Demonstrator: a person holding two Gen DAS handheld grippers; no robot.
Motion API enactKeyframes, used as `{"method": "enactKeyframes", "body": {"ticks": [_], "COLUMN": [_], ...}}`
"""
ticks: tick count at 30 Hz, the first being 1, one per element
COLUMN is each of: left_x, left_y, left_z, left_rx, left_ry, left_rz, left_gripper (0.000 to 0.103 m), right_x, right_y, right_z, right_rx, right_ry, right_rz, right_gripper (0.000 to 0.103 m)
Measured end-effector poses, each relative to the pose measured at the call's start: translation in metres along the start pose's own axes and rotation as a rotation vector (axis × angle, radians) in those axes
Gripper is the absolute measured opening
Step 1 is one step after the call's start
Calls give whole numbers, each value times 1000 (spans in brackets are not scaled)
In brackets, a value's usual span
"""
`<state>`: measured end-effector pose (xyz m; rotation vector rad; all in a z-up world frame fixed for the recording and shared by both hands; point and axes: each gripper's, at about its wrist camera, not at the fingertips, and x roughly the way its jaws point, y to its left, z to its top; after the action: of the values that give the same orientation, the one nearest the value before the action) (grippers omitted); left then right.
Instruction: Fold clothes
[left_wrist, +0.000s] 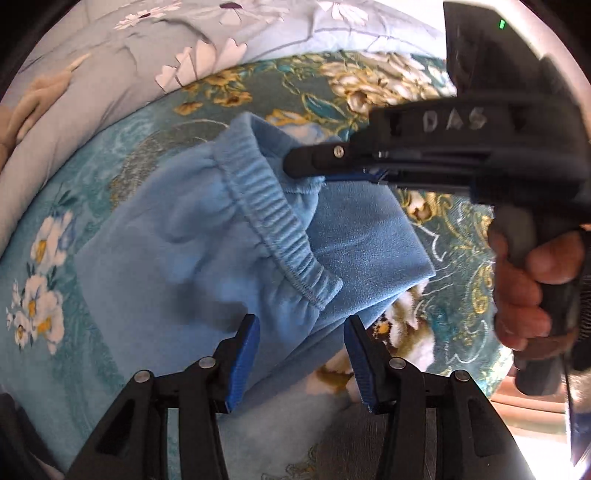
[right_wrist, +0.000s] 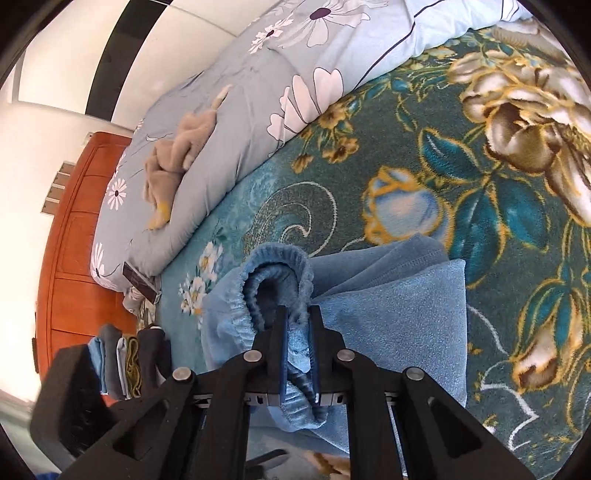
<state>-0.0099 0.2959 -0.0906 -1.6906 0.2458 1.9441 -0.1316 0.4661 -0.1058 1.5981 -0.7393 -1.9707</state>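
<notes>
Light blue fleece pants (left_wrist: 207, 236) lie on a teal floral blanket (left_wrist: 96, 206), their elastic waistband (left_wrist: 273, 229) folded over the legs. My left gripper (left_wrist: 301, 328) is open, its blue pads just above the near edge of the pants, holding nothing. My right gripper (left_wrist: 295, 166) comes in from the right and is shut on the waistband's far end. In the right wrist view the right gripper (right_wrist: 298, 314) pinches the bunched waistband (right_wrist: 280, 273) of the pants (right_wrist: 399, 317) between its fingers.
A grey-blue flowered duvet (right_wrist: 236, 122) with a beige plush toy (right_wrist: 177, 166) lies along the far side of the blanket (right_wrist: 480, 184). A stack of folded clothes (right_wrist: 122, 365) sits at the left near an orange wooden headboard (right_wrist: 77, 236).
</notes>
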Motion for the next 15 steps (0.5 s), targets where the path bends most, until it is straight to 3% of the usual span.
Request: {"method": "enactKeyframes", "body": {"ticks": [5, 6, 7, 10, 15], "left_x": [20, 24, 28, 11, -25], "left_y": [-12, -15, -17, -8, 16], "left_z": [1, 2, 2, 4, 12], "left_rx": [41, 49, 57, 11, -94], "left_ry": [3, 4, 5, -46, -150], "left_rz": [67, 80, 94, 40, -63], "left_gripper": [49, 45, 32, 7, 3], "right_x": [2, 2, 2, 2, -3], "right_y": [-8, -10, -13, -19, -23], "right_z": [0, 0, -1, -2, -5], "right_rx": [25, 31, 35, 48, 44], "right_ry": [14, 14, 14, 15, 12], "right_rz": [17, 25, 32, 42, 63], "right_gripper": [10, 10, 10, 10, 10]}}
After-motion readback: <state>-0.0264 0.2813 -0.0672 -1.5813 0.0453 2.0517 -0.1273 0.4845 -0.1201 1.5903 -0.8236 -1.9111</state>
